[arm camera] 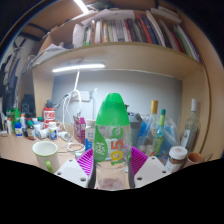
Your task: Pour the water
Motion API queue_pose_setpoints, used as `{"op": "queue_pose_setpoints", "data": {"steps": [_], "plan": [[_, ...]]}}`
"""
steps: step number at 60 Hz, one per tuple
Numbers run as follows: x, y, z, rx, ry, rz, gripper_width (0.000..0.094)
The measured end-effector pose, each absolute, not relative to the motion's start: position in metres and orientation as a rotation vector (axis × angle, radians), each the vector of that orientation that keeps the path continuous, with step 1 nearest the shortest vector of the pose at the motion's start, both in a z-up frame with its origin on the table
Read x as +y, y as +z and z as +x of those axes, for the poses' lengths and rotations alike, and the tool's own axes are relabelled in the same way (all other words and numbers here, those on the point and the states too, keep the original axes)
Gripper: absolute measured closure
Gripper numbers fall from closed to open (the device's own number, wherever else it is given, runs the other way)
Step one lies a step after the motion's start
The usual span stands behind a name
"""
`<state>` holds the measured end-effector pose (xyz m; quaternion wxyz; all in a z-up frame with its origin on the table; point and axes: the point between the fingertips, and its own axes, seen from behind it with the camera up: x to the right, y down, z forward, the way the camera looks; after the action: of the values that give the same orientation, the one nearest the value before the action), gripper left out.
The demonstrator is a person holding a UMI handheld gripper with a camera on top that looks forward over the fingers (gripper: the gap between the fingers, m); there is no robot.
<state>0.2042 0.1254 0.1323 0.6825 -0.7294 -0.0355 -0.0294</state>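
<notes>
A clear plastic bottle (112, 135) with a green and white label and a green top stands upright between my fingers. My gripper (112, 165) is shut on the bottle: the purple pads (88, 160) press on its lower body from both sides. A white cup (45, 154) with a green inside stands on the wooden desk (15, 150), left of and a little beyond the fingers. The bottle's base is hidden below the fingers.
Several bottles and jars (160, 130) stand at the back right of the desk, with a lidded jar (178, 156) nearer. More small containers (30, 122) crowd the back left. A shelf of books (130, 30) hangs overhead, with a strip light (78, 68) under it.
</notes>
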Motion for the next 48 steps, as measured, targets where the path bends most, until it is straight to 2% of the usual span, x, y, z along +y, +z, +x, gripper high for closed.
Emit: {"op": "queue_pose_setpoints", "data": {"steps": [14, 29, 36, 42, 48], "plan": [[0.133, 0.112, 0.211, -0.022, 0.054, -1.634, 0.0454], [0.133, 0.114, 0.209, -0.046, 0.022, -1.589, 0.0431], [0.13, 0.109, 0.211, -0.045, 0.021, -1.663, 0.0339], [0.114, 0.1, 0.206, -0.031, 0.074, -1.754, 0.008], [0.078, 0.099, 0.194, -0.101, 0.111, -1.785, 0.0089]]}}
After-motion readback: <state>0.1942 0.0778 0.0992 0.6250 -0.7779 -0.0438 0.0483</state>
